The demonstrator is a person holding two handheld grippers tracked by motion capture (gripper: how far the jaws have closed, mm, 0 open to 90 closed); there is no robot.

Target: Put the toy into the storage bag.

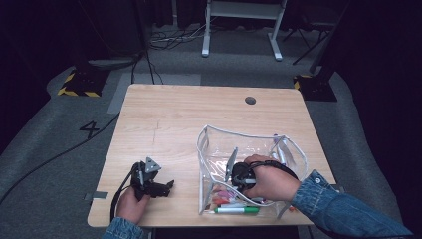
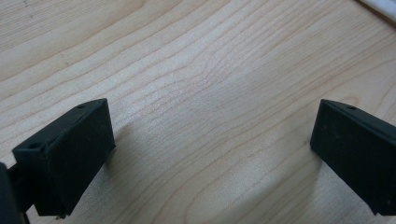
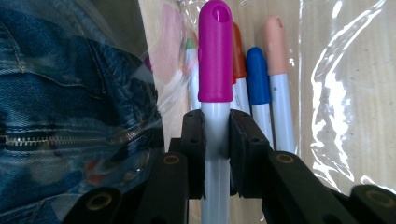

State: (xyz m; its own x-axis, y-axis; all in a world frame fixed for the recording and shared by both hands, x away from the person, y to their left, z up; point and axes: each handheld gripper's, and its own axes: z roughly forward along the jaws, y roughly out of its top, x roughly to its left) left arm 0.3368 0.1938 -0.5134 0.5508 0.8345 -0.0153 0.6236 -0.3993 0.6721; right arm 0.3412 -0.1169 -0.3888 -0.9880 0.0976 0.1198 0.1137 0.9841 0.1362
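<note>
Clamping a grey-barrelled marker [image 3: 215,93] with a magenta cap, the right gripper [image 3: 215,140] sat inside the clear pouch [image 1: 209,137]; the left gripper [image 2: 212,154] gaped wide over bare wood.

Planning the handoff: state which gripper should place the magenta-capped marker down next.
Right. The right gripper is already shut on the magenta-capped marker inside the clear pouch; the left gripper rests open, empty, on the table.

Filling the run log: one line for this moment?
right gripper: shut on magenta marker, inside clear pouch | left gripper: open, over table
</note>
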